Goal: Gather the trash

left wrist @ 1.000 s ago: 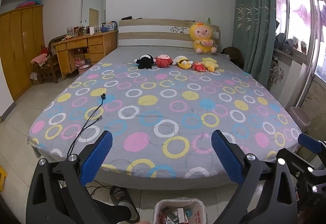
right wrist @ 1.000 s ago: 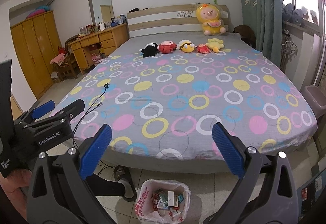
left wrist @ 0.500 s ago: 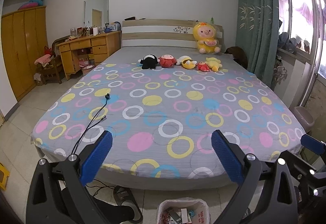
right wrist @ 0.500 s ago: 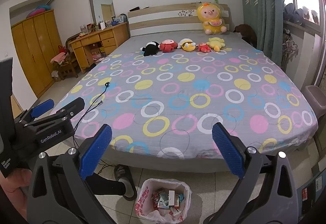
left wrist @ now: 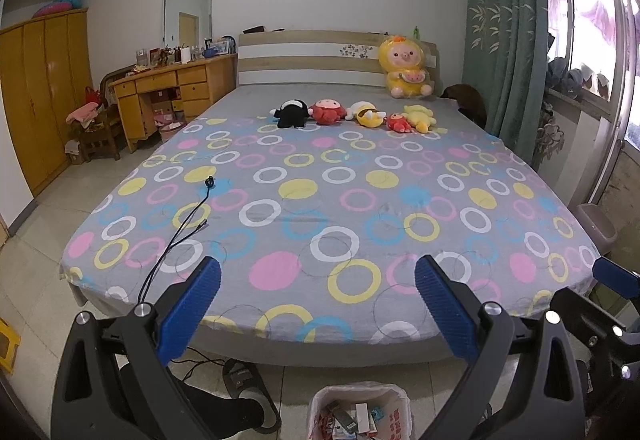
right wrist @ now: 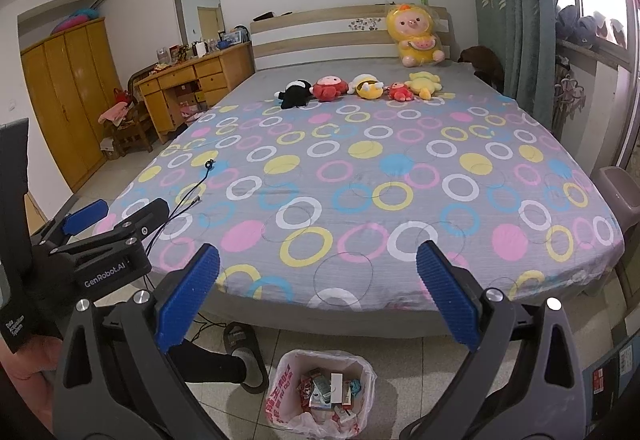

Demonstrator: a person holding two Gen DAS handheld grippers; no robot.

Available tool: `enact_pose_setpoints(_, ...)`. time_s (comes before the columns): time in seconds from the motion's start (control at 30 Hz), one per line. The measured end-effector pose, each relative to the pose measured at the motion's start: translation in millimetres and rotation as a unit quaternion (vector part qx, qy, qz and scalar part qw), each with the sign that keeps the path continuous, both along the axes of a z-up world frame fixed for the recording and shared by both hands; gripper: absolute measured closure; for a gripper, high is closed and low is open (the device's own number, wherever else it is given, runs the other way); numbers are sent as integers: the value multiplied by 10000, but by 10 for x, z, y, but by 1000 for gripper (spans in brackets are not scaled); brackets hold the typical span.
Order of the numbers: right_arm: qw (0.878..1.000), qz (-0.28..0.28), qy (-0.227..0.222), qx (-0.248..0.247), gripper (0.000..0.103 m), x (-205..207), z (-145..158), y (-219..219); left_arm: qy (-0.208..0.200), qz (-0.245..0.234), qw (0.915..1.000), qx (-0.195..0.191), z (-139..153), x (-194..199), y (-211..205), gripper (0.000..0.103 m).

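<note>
1. Left gripper (left wrist: 316, 300): we hold it spread wide with nothing between the jaws, level and aimed across the bed; we judge it is parked, with no piece of trash singled out.
2. Right gripper (right wrist: 318, 294): likewise released and empty, just to the right of the left one and pointing the same way.
3. Trash bag (right wrist: 324, 394): on the floor directly below and between our right gripper's fingers, mouth open upward and already holding packets and small boxes; we take it that it stands there so that we can drop things straight in.
4. Slippered foot (right wrist: 246, 358): just left of the bag, under the left finger; a thing to avoid on any downward reach.
5. Bed (right wrist: 360, 200): ahead of both grippers, filling the middle ground; we see no loose trash on its circle-patterned sheet.
6. Black cable (left wrist: 188, 224): ahead and left, trailing off the bed edge; it could snag a low sweep.
7. Grey bin (right wrist: 618, 192): far right, beside the bed.
8. Plush toys (right wrist: 360, 88): far ahead in a row near the headboard; not trash, we judge.
9. Desk (right wrist: 192, 80): far left, cluttered.
</note>
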State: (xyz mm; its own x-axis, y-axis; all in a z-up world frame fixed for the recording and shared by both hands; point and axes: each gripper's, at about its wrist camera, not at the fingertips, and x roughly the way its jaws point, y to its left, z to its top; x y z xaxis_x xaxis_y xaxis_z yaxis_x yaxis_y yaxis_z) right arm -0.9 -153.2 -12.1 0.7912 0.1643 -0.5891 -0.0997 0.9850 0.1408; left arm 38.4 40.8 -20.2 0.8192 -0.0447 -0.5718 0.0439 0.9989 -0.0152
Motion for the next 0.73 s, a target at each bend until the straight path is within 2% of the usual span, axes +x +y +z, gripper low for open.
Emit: enact_pose_setpoints(0.73,10000,15,18,-3,7,-2,4,-30,90,55,9999,-37,1,6,69,8)
